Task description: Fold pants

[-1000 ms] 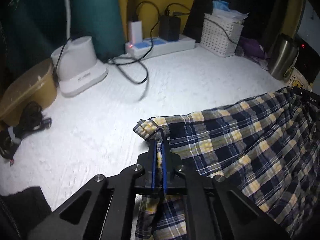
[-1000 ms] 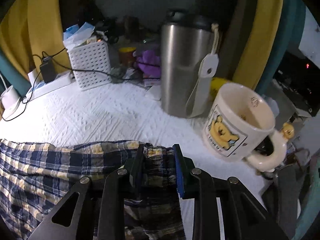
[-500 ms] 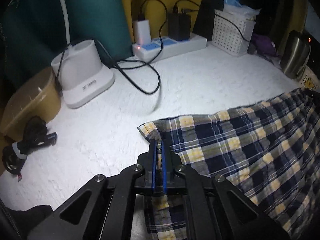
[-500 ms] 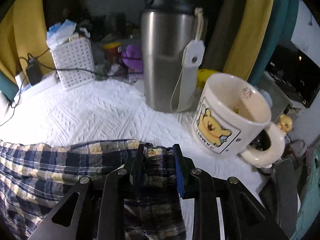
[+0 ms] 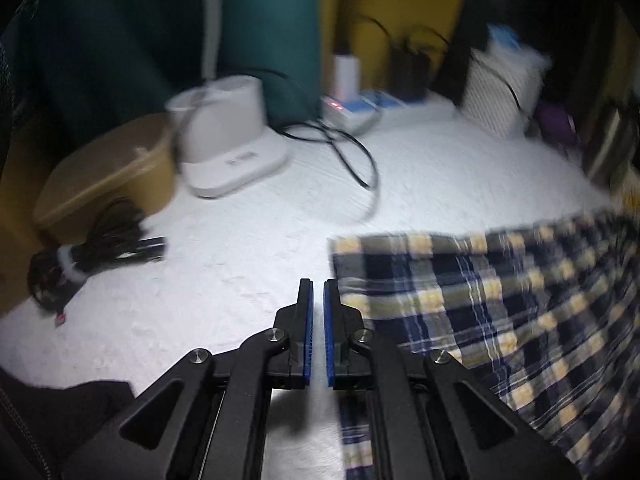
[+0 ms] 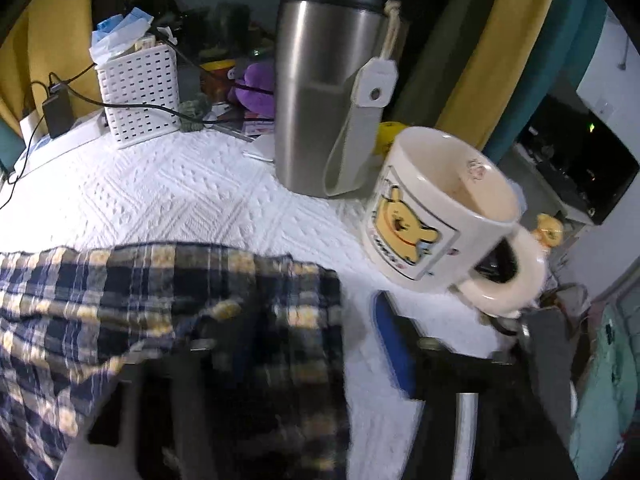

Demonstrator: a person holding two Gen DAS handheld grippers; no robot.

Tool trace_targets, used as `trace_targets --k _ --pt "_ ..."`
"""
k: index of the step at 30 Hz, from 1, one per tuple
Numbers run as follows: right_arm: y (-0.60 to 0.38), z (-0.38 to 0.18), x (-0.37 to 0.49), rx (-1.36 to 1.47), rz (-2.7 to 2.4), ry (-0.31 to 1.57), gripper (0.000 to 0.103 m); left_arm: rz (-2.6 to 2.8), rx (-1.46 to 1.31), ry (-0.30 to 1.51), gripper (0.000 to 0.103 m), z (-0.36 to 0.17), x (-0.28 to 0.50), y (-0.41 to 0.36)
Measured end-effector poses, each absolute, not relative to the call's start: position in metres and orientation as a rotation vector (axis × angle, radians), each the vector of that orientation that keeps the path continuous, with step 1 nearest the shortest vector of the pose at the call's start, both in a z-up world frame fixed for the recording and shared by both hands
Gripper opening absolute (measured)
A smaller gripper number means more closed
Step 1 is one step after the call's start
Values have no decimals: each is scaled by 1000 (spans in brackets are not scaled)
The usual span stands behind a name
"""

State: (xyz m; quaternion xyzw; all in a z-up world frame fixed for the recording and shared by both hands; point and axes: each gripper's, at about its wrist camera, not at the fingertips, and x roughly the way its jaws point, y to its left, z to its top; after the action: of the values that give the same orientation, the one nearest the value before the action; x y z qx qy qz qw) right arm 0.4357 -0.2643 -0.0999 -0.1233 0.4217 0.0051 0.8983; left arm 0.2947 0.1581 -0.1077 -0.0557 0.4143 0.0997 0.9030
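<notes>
Left gripper point(image 5: 316, 286) fingers slightly apart, pants point(image 5: 500, 312) just right; right gripper point(image 6: 310, 316) fingers apart, seemingly straddling cloth.

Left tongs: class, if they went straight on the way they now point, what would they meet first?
Probably the looped black cable on the white cloth, with the power strip behind it. The left tongs are empty beside the plaid pants. Blur makes depth uncertain.
</notes>
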Motion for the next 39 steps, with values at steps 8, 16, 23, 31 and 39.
trace_targets --k 8,16,23,31,39 --pt "-274 -78 396 -264 0 824 77 185 -108 793 4 -79 256 153" --pt "-283 -63 349 -259 9 785 81 171 -151 711 5 -64 216 137" --pt "-296 -53 313 -224 13 747 84 155 -196 589 58 -44 177 117" --pt "-307 -56 269 -199 68 699 85 90 -133 555 59 -38 141 72" --pt "-310 -66 223 -235 102 681 87 35 -134 557 59 -52 112 38"
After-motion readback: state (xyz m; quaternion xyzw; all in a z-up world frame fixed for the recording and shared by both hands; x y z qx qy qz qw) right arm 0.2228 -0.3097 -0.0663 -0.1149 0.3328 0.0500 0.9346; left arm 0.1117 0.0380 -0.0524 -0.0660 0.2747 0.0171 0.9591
